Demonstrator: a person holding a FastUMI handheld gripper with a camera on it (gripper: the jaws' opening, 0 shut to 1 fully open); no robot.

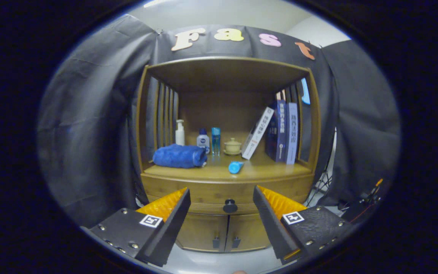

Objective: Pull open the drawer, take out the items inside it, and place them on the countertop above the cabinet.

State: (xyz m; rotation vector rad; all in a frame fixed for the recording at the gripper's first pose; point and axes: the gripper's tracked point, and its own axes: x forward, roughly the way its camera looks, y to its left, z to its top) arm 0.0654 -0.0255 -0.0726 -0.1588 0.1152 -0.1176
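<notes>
Wooden cabinet (226,182) faces the spread tool (221,201); drawer (203,196) closed

place: staged home booth | cues: wooden cabinet (226,190) with toiletry bottles (203,139), books (280,131), folded towel (180,156) | backdrop: black cloth wall (89,125)

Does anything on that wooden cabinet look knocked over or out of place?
Two small things. A blue bottle lies on its side on the countertop, while the other bottles stand upright behind it. A white book leans tilted against the upright books. The drawer is closed, its knob between the open gripper fingers.
</notes>
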